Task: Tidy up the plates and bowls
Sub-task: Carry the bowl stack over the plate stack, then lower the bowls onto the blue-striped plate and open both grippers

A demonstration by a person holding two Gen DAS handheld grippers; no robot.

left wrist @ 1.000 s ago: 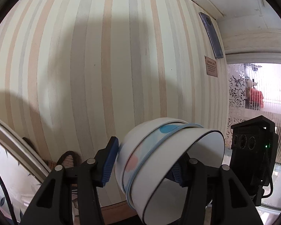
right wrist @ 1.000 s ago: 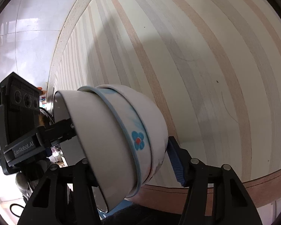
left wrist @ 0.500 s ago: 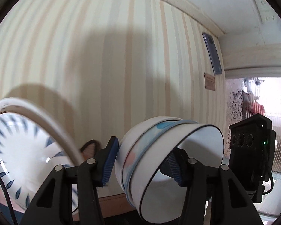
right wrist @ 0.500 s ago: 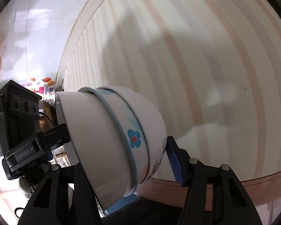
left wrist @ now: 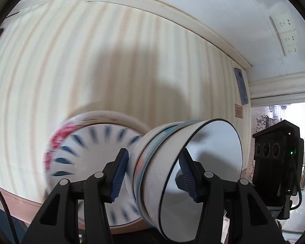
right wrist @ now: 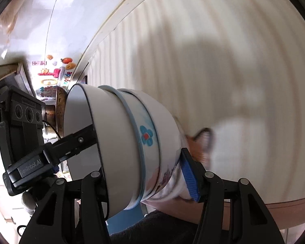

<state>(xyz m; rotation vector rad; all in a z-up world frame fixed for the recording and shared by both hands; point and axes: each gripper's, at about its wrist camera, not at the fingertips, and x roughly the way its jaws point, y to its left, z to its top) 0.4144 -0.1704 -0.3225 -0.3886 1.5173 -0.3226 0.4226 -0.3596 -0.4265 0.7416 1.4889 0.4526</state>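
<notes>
Held a nested stack of bowls (left wrist: 203, 162) sideways in the left gripper (left wrist: 154, 174), clenched, one blue pad against the base and the other inside the white innermost bowl. Gripped the same stack from the opposite side with the right gripper (right wrist: 144, 174), also clamped, blue pad at the base. Showed a blue flower (right wrist: 146, 135) on a middle bowl in the right wrist view. Caught a blurred plate (left wrist: 91, 146), blue strokes and red bloom, just behind the left finger. Backed everything with a striped surface (left wrist: 91, 61).
</notes>
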